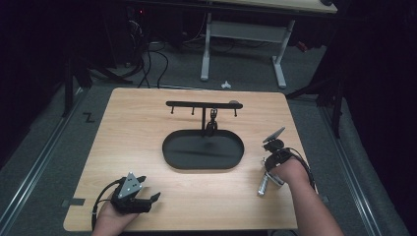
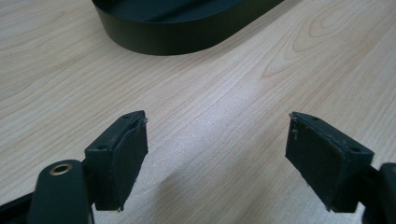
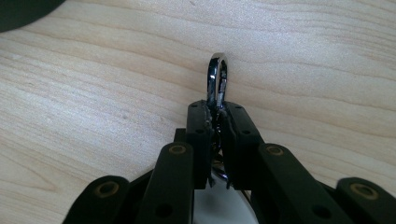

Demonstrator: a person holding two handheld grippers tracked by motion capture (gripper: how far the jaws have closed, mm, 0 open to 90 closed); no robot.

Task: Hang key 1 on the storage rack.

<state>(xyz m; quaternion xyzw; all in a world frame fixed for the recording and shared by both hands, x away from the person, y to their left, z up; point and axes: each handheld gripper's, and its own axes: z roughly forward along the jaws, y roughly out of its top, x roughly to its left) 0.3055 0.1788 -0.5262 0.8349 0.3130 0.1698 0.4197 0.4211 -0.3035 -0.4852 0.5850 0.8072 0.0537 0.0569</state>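
My right gripper (image 3: pixel 217 109) is shut on a shiny metal snap hook (image 3: pixel 218 74), whose rounded end sticks out past the jaw tips just above the wooden table. In the high view the right gripper (image 1: pixel 270 146) sits right of the black oval tray (image 1: pixel 169 157). A black rack (image 1: pixel 203 104) with several small hooks rises behind the tray, and a dark item (image 1: pixel 213 120) hangs from one hook. At the table's near left my left gripper (image 1: pixel 150 188) stands open; its pads (image 2: pixel 128 154) have bare wood between them.
A silver cylinder (image 1: pixel 264 186) lies by the right hand. The tray's wall (image 2: pixel 177 42) is ahead of the left gripper. The wooden table (image 1: pixel 128 142) has bare room left of the tray. Beyond the table stand a white desk frame (image 1: pixel 241 29) and cables on the floor.
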